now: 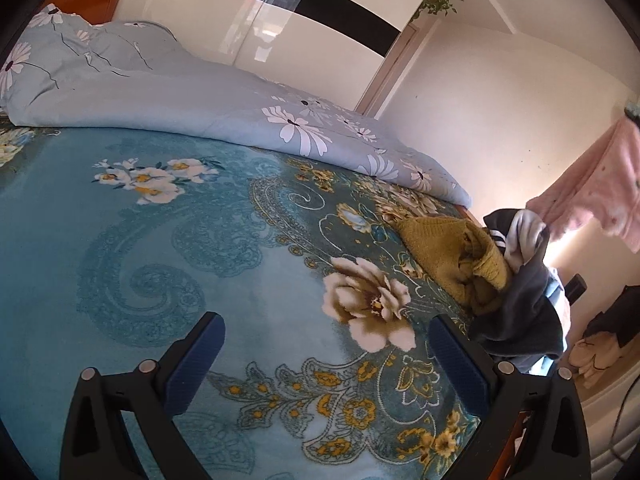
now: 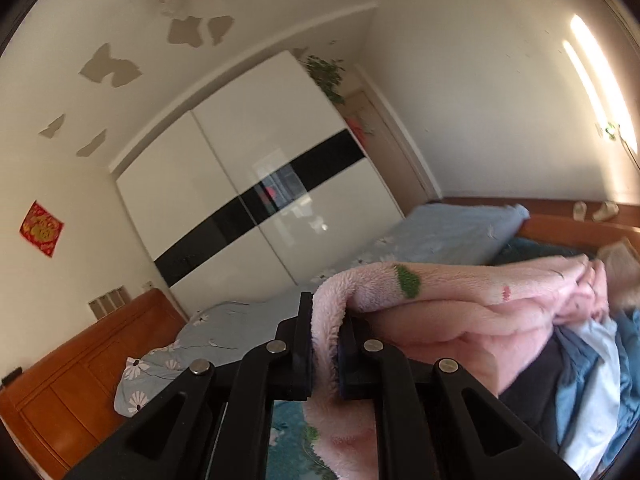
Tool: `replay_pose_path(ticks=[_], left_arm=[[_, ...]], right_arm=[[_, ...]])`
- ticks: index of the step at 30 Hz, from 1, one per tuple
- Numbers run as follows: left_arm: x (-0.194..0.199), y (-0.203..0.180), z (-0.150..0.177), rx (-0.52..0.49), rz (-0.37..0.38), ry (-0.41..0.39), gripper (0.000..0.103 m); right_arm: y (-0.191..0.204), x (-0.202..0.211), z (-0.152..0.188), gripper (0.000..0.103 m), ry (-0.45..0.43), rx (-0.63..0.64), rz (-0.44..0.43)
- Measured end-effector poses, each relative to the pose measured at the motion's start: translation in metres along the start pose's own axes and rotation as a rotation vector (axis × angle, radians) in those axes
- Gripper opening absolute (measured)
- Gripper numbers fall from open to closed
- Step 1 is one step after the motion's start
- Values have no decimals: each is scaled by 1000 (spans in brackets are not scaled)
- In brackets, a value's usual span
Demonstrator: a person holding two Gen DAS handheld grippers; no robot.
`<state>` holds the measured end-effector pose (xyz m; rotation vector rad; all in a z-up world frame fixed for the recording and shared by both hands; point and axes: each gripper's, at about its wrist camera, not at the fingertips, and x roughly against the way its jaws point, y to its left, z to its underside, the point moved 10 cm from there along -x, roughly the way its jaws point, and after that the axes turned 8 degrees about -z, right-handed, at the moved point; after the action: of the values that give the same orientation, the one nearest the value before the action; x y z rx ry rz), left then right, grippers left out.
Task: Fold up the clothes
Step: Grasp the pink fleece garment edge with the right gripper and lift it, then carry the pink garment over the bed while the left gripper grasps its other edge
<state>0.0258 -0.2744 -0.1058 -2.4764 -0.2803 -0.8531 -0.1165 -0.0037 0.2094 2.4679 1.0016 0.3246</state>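
Right claw (image 2: 325,322) pinching pink fleece (image 2: 460,300) edge; left claw (image 1: 326,332) spread.

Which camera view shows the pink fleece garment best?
The right wrist view: the pink fleece garment fills it, pinched in the right claw. The left wrist view shows it only hanging, blurred, at the right edge.

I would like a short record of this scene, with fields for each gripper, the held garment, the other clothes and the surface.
left gripper: open, holds nothing, above the bed
right gripper: shut on pink fleece garment
pink fleece garment: lifted, pinched at an edge between the fingers
other clothes: mustard knit and dark garment, heaped at the bed edge
surface: teal floral blanket
behind: grey-blue flowered quilt
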Motion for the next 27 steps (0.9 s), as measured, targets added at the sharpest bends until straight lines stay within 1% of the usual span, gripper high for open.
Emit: replay_pose_path(ticks=[1, 3, 4, 6, 8, 9, 11, 12, 15, 17, 18, 21, 23, 25, 27], left_arm=[[7, 9, -4, 16, -1, -13, 103], [20, 27, -11, 48, -3, -39, 103], [27, 36, -15, 64, -4, -52, 103], [45, 63, -22, 94, -28, -88, 103], [64, 94, -24, 117, -75, -114, 103], [72, 110, -25, 128, -101, -128, 103], [95, 151, -21, 147, -178, -154, 103], [106, 171, -19, 157, -217, -167, 103], [133, 229, 1, 193, -322, -165, 103], [151, 267, 15, 217, -391, -163, 103], [156, 282, 22, 229, -407, -153, 103], [166, 317, 42, 250, -446, -125, 103], [171, 328, 48, 258, -451, -121, 103], [175, 334, 50, 256, -459, -123, 103], [180, 336, 49, 243, -469, -126, 103]], right_arm=[[28, -8, -8, 9, 4, 31, -24], [90, -29, -14, 9, 22, 111, -82], [124, -38, -14, 9, 35, 158, -111], [192, -58, -4, 9, 77, 235, -198], [257, -79, 24, 9, 137, 310, -272], [282, -94, 40, 9, 169, 348, -292], [323, -120, 86, 9, 266, 386, -320], [329, -138, 117, 9, 333, 395, -311], [339, -191, 214, 10, 538, 417, -274], [335, -221, 285, 10, 675, 385, -261], [335, -231, 322, 10, 740, 364, -260], [341, -234, 417, 10, 875, 367, -280], [361, -237, 459, 10, 936, 387, -311], [391, -232, 479, 10, 965, 391, -378], [419, -232, 489, 10, 967, 420, -421]])
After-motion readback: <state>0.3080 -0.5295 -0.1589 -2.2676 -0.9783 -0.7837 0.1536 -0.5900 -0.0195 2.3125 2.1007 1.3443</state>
